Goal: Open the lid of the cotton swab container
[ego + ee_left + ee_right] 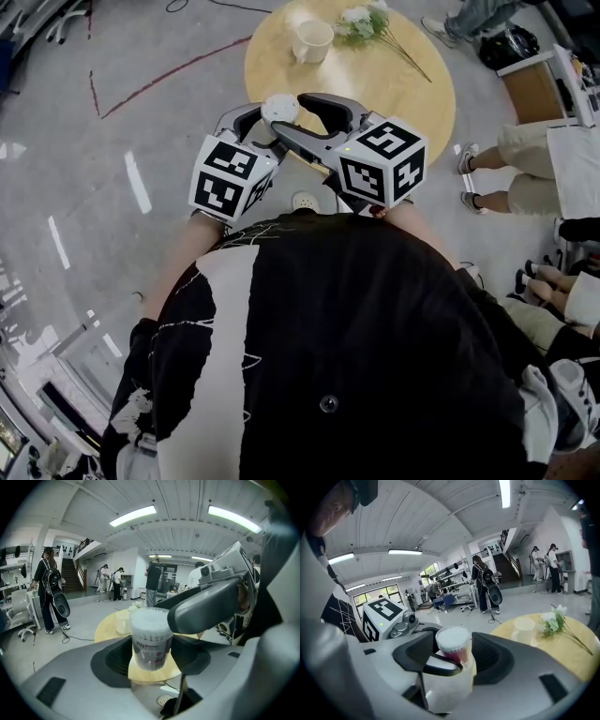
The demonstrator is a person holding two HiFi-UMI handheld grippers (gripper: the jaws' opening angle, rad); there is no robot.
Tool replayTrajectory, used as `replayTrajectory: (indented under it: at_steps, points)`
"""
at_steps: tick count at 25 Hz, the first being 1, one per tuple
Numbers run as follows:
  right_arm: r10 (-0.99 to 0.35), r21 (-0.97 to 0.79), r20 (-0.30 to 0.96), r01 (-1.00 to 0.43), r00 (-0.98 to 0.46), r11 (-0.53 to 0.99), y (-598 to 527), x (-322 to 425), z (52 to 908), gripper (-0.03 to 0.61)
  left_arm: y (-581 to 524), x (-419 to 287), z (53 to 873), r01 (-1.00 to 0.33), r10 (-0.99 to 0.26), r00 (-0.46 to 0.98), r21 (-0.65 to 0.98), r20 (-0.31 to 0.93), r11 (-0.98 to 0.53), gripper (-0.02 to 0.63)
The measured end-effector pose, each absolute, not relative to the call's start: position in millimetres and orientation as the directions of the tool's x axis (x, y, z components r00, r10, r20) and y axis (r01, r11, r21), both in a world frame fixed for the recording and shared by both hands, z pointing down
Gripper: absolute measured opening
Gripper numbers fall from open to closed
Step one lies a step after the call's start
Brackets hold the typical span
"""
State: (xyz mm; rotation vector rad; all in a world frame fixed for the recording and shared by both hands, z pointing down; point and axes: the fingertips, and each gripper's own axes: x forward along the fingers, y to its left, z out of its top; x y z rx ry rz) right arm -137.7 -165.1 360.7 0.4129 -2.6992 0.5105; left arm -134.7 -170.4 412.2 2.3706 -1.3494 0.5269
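Observation:
The cotton swab container (279, 110) is a small clear tub with a white top and a red-printed label. It hangs over the near edge of the round wooden table (403, 94). My left gripper (270, 127) is shut on its body, and in the left gripper view the tub (150, 639) stands upright between the pads. My right gripper (291, 112) reaches in from the right, its dark fingers (206, 604) on either side of the tub's upper part, open. In the right gripper view the tub (453, 644) sits between the jaws. Whether the lid is on I cannot tell.
On the table stand a white cup (312, 40) and a bunch of white flowers (370, 21). People stand or sit at the right (525, 169), and more people stand far off in the hall (49, 590). A round floor drain (306, 201) lies below my grippers.

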Motion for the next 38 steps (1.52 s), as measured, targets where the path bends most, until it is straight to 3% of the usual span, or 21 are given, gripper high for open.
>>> replayTrajectory:
  at_steps: [13,38]
  points:
    - [-0.226,-0.239,0.448,-0.360,-0.865,0.902,-140.7,-162.6,377.8,0.272,-138.9,-142.0,423.5,-0.856,-0.684,0.486,0.138,0.544,-0.498,0.267]
    - [-0.253,-0.446,0.377,-0.414,-0.891,0.794,-83.9,-189.0,372.9,0.258,-75.4,-171.8,422.4,-0.846,-0.702,0.511,0.143,0.496,-0.514,0.256]
